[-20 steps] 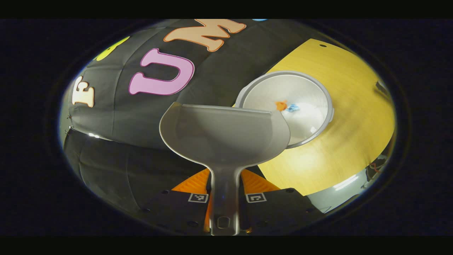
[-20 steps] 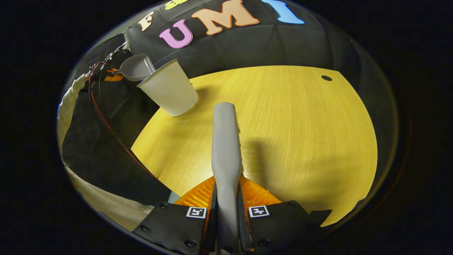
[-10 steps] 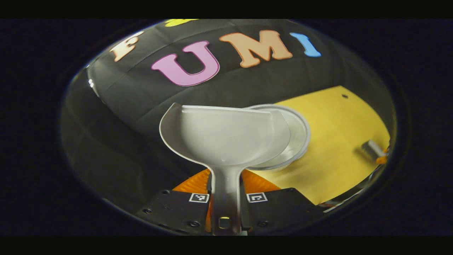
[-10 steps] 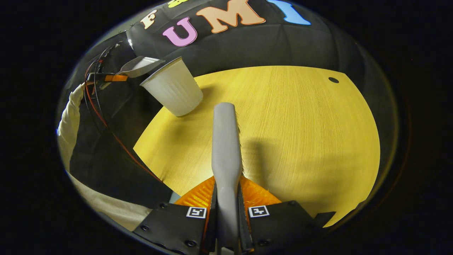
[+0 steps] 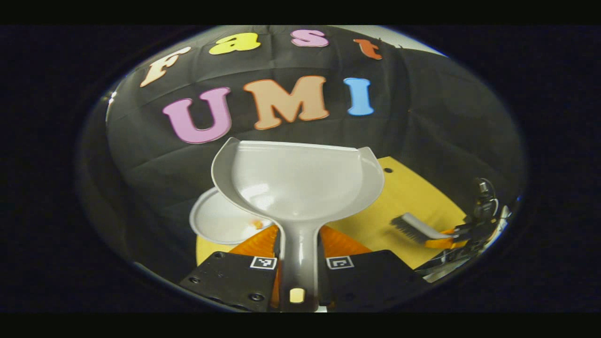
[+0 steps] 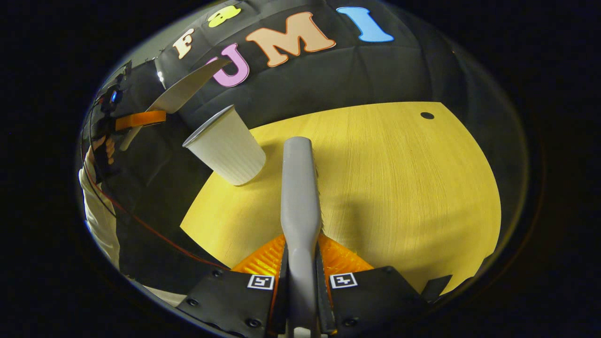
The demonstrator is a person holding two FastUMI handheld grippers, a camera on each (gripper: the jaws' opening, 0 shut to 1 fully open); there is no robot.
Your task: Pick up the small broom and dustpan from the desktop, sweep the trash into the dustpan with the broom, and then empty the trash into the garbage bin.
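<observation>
Left gripper (image 5: 299,256) clamped tight on the handle of the grey dustpan (image 5: 296,180), pan lifted clear, scoop empty; white garbage bin (image 6: 225,145) stands at the tabletop's (image 6: 399,178) far-left corner, orange scrap inside seen in left gripper view. Right gripper (image 6: 300,277) closed on small broom (image 6: 300,188) handle, broom held over the tabletop's near edge.

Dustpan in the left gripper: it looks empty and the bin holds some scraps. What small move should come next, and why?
Probably lower the dustpan to the yellow desktop and set it down. Its scoop shows nothing inside, and an orange scrap lies in the garbage bin, so emptying seems done. The left gripper grips the handle; the right gripper holds the broom above the desktop.
</observation>
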